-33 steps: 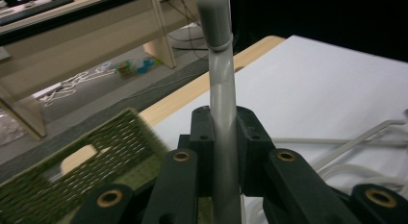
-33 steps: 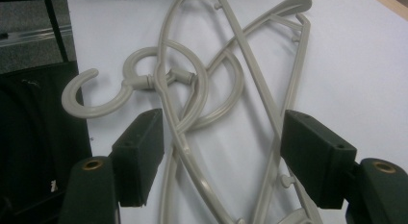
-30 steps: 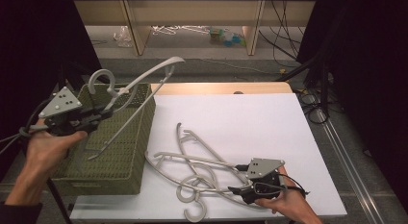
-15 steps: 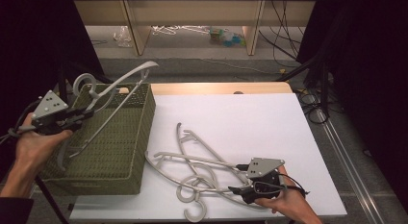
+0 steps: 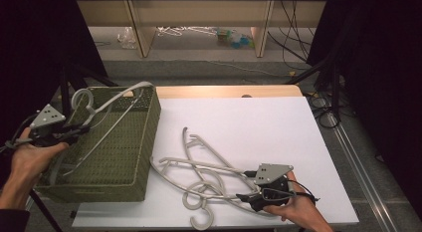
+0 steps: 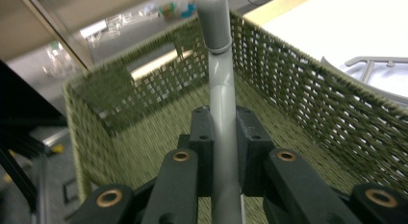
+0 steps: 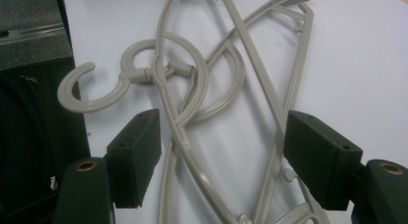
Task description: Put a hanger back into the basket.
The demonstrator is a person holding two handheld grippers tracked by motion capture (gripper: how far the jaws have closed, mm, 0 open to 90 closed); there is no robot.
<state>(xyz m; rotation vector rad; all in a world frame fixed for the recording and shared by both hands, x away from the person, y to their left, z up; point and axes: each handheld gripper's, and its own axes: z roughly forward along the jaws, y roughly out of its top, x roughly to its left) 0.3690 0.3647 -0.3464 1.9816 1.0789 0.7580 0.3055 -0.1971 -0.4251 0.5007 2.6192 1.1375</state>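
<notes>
White table (image 5: 278, 122): three hangers (image 5: 209, 165) (fourth (image 5: 112, 105) in basket (image 5: 144, 142)).

The basket's (image 5: 144, 142) near-left corner is hidden behind the left hand (image 5: 27, 160); shelf clutter (image 5: 234, 39) is indistinct.

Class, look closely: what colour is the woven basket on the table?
The basket is olive green with an open woven mesh; the left gripper view shows it best.
</notes>
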